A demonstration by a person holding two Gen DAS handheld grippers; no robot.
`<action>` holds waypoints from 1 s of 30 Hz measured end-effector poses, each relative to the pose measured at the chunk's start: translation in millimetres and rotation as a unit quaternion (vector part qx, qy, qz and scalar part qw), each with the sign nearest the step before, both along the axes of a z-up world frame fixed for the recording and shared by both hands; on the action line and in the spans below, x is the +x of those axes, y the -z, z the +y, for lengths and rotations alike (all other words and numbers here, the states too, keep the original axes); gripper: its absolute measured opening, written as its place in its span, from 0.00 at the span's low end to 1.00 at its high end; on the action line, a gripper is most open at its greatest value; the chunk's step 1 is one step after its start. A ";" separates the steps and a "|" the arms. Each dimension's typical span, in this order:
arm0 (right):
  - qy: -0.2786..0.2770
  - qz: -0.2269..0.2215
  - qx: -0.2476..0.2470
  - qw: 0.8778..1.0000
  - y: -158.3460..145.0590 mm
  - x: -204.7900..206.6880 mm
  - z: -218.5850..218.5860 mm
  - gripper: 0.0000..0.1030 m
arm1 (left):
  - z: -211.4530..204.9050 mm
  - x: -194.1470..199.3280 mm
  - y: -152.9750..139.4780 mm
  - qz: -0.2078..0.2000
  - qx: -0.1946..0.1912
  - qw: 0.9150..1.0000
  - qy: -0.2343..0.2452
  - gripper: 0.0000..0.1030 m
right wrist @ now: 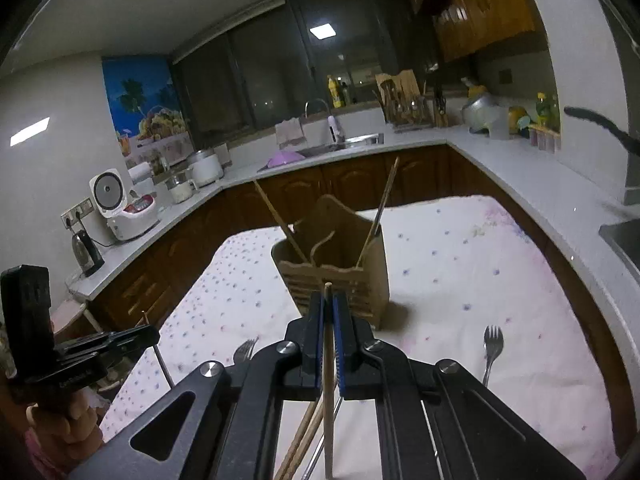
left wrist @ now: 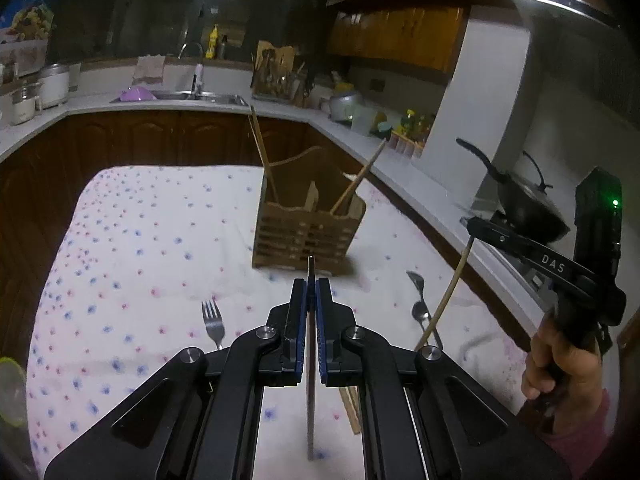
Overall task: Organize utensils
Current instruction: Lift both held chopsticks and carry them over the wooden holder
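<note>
With the left tool [left wrist: 311, 292] clamped on a metal utensil handle [left wrist: 311, 392] and the right tool [right wrist: 328, 308] on a wooden chopstick [right wrist: 328, 380], transfer is judged underway; lowering into the wooden holder [right wrist: 340, 276] at frame centre is called for next.

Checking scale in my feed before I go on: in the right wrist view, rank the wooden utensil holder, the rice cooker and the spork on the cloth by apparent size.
1. Wooden utensil holder, clearly largest.
2. Rice cooker on the counter; it sits farther back, so its true size may be closer to the holder's.
3. Spork, smallest though nearest.
</note>
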State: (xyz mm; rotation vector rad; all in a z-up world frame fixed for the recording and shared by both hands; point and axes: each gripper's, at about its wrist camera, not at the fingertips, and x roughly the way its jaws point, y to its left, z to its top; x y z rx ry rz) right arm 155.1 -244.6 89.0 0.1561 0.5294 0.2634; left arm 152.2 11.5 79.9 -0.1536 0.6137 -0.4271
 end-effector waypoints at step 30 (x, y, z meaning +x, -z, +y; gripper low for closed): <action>0.040 -0.097 0.023 0.994 -53.6 50.6 -18.9 0.04 | 20.4 60.6 -73.8 -0.117 -0.077 0.988 -0.069 0.03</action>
